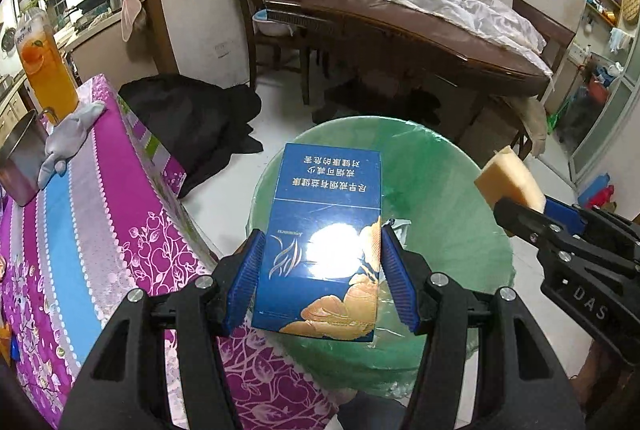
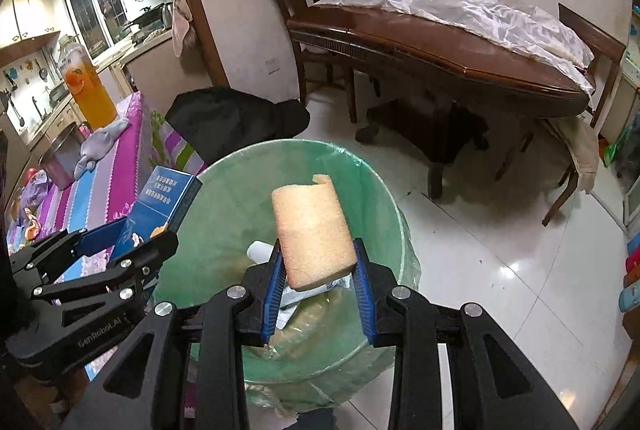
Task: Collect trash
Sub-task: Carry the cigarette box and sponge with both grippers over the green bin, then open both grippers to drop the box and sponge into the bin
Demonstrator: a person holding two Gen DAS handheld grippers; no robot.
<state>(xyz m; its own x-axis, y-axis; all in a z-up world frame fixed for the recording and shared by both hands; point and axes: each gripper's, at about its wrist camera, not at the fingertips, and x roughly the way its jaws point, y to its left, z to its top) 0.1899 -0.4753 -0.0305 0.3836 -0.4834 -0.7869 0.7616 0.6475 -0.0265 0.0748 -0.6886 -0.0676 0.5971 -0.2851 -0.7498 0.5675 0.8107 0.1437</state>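
Observation:
My left gripper (image 1: 318,250) is shut on a blue cigarette box (image 1: 320,242) with gold print, held over the mouth of a bin lined with a green bag (image 1: 452,190). From the right wrist view the same box (image 2: 160,206) and the left gripper (image 2: 124,234) show at the left. A yellow sponge (image 2: 314,230) sits clamped in my right gripper (image 2: 316,254) above the green-lined bin (image 2: 368,182); the sponge (image 1: 510,176) and right gripper (image 1: 528,212) appear at the right of the left wrist view. White scraps (image 2: 260,252) lie inside the bin.
A table with a purple flowered cloth (image 1: 80,214) stands left of the bin, bearing a juice bottle (image 1: 46,66), a metal pot (image 1: 22,158) and a grey glove (image 1: 68,134). A black bag (image 1: 192,122) lies on the floor. A wooden dining table (image 1: 400,34) with chairs stands behind.

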